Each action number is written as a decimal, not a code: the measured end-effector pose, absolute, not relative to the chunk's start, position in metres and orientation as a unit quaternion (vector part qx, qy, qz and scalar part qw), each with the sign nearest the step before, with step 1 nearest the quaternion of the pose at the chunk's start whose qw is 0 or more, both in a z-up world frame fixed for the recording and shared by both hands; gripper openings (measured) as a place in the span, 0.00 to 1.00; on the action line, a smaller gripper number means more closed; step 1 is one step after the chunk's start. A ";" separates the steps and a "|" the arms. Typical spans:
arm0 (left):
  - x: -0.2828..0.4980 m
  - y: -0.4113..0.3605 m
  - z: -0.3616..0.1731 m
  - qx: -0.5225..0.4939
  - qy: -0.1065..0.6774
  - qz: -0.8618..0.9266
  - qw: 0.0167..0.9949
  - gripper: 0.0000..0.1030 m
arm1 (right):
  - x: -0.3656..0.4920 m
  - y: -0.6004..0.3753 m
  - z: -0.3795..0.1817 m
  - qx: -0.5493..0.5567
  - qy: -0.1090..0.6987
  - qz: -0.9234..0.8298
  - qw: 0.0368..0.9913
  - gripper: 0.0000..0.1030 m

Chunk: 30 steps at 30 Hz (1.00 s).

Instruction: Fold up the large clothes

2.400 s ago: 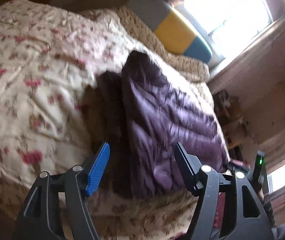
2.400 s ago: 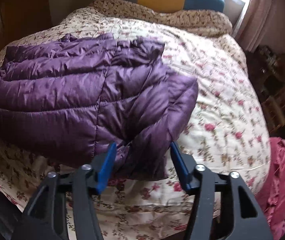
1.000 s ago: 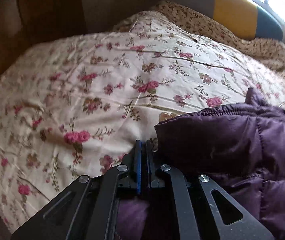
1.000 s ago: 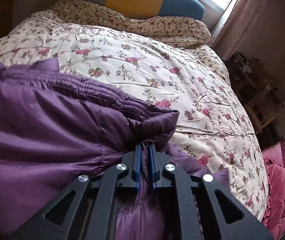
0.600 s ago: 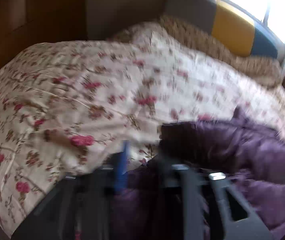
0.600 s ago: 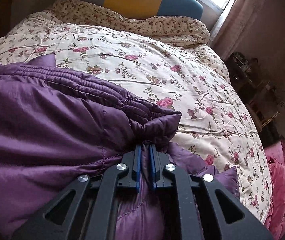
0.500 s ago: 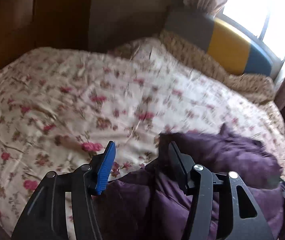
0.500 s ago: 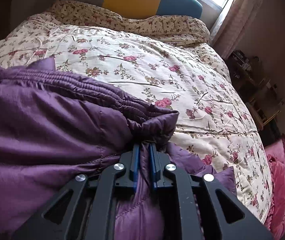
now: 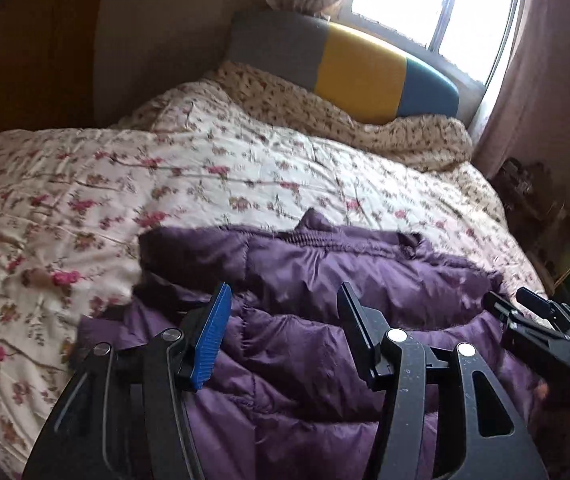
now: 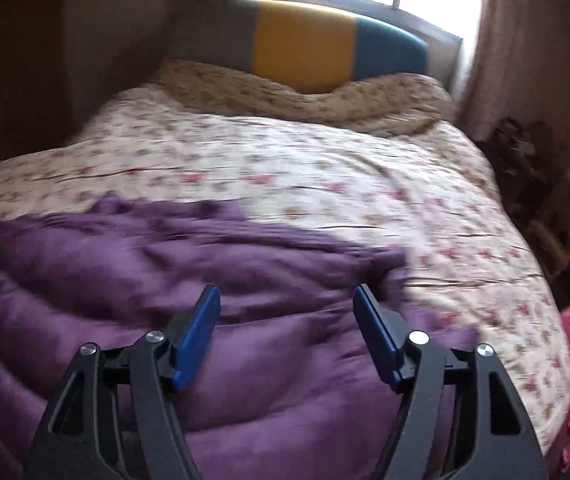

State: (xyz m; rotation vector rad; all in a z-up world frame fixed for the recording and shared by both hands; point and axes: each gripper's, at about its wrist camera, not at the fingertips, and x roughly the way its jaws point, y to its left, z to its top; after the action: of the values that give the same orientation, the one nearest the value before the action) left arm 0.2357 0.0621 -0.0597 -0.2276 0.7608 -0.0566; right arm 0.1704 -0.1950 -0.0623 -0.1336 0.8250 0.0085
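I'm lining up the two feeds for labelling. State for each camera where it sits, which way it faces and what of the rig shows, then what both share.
Left wrist: sits on the left gripper, looking along its open fingers across the purple puffer jacket toward the striped headboard and window; the right gripper shows at the right edge.
Right wrist: sits on the right gripper, fingers open above the jacket, facing the same headboard; motion-blurred.
Shared: jacket, floral duvet, headboard, window.
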 end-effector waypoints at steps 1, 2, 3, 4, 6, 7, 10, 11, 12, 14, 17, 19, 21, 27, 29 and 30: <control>0.239 0.062 -0.064 -0.109 0.375 -0.026 0.920 0.53 | 0.172 -0.186 -0.066 -0.073 0.399 0.009 0.914 0.68; 0.244 0.062 -0.071 -0.106 0.383 -0.024 0.917 0.53 | 0.176 -0.178 -0.071 -0.083 0.398 0.009 0.913 0.68; 0.249 0.063 -0.077 -0.102 0.389 -0.017 0.915 0.53 | 0.181 -0.172 -0.077 -0.090 0.402 0.007 0.911 0.68; 0.252 0.065 -0.082 -0.100 0.392 -0.013 0.914 0.53 | 0.184 -0.170 -0.082 -0.091 0.405 0.006 0.910 0.68; 0.258 0.069 -0.092 -0.103 0.394 -0.013 0.913 0.54 | 0.195 -0.169 -0.094 -0.090 0.412 -0.002 0.907 0.68; 0.260 0.070 -0.094 -0.101 0.395 -0.012 0.913 0.55 | 0.199 -0.170 -0.100 -0.088 0.416 -0.004 0.905 0.68; 0.268 0.071 -0.105 -0.103 0.398 -0.011 0.912 0.57 | 0.209 -0.167 -0.114 -0.090 0.419 -0.011 0.903 0.69; 0.269 0.071 -0.106 -0.105 0.399 -0.011 0.911 0.57 | 0.212 -0.166 -0.120 -0.093 0.421 -0.011 0.902 0.70; 0.272 0.072 -0.109 -0.110 0.400 -0.011 0.910 0.57 | 0.214 -0.166 -0.122 -0.092 0.423 -0.011 0.902 0.70; 0.273 0.072 -0.112 -0.113 0.400 -0.009 0.910 0.57 | 0.217 -0.169 -0.129 -0.082 0.425 -0.008 0.901 0.70; 0.275 0.071 -0.116 -0.113 0.400 -0.007 0.909 0.57 | 0.219 -0.172 -0.134 -0.071 0.428 -0.005 0.901 0.70; 0.275 0.071 -0.117 -0.112 0.401 -0.006 0.909 0.57 | 0.219 -0.172 -0.133 -0.070 0.429 -0.004 0.901 0.70; 0.275 0.070 -0.117 -0.110 0.403 -0.004 0.909 0.57 | 0.218 -0.172 -0.132 -0.070 0.430 -0.004 0.900 0.71; 0.248 0.071 -0.086 -0.137 0.382 0.005 0.914 0.57 | 0.216 -0.169 -0.124 -0.088 0.433 -0.018 0.897 0.77; 0.235 0.064 -0.076 -0.139 0.370 -0.007 0.919 0.57 | 0.212 -0.170 -0.118 -0.089 0.431 -0.022 0.898 0.80; 0.228 0.057 -0.073 -0.133 0.366 -0.016 0.921 0.57 | 0.207 -0.170 -0.111 -0.089 0.424 -0.023 0.901 0.80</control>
State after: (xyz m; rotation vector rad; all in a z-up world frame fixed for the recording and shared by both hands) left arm 0.2278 0.0569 -0.0726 -0.2731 0.7522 -0.0322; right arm 0.2066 -0.1701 -0.1110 -0.1848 0.8770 -0.0476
